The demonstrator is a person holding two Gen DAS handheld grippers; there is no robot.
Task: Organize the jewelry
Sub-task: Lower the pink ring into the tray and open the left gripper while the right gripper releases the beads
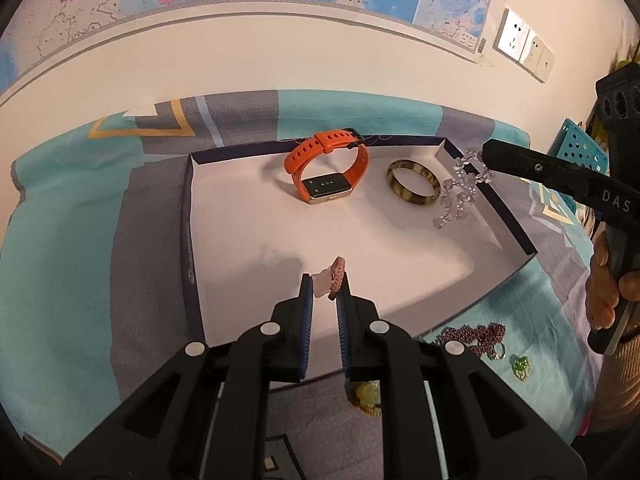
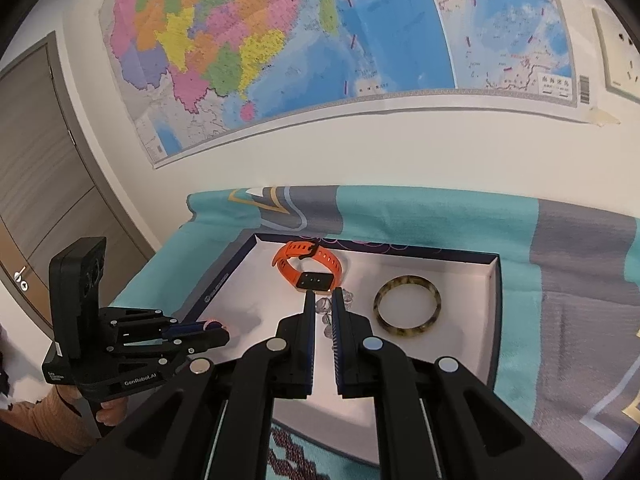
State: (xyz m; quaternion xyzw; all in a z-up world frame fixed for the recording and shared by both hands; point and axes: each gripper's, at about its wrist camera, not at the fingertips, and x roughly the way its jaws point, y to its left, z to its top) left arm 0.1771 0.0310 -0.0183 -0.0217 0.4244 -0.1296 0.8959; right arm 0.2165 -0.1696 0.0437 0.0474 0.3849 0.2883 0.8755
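The shallow white-lined box with dark walls [image 1: 188,216] lies on the teal-and-grey patterned cloth [image 1: 60,260] as the collecting tray. An orange-strapped watch [image 1: 326,168] and a mottled bangle [image 1: 414,188] already rest inside. The right gripper [image 2: 321,312], pinched on a clear-bead bracelet [image 1: 460,192], dangles it near the bangle. The left gripper [image 1: 324,286] clamps a small pink ring [image 1: 338,276] over the box floor.

Orange watch [image 1: 326,168], mottled olive bangle [image 1: 414,187], teal-and-grey patterned cloth [image 1: 60,264].

Glossy bangle [image 1: 413,187], matt rubbery watch strap [image 1: 326,153], clear beads [image 1: 460,192]
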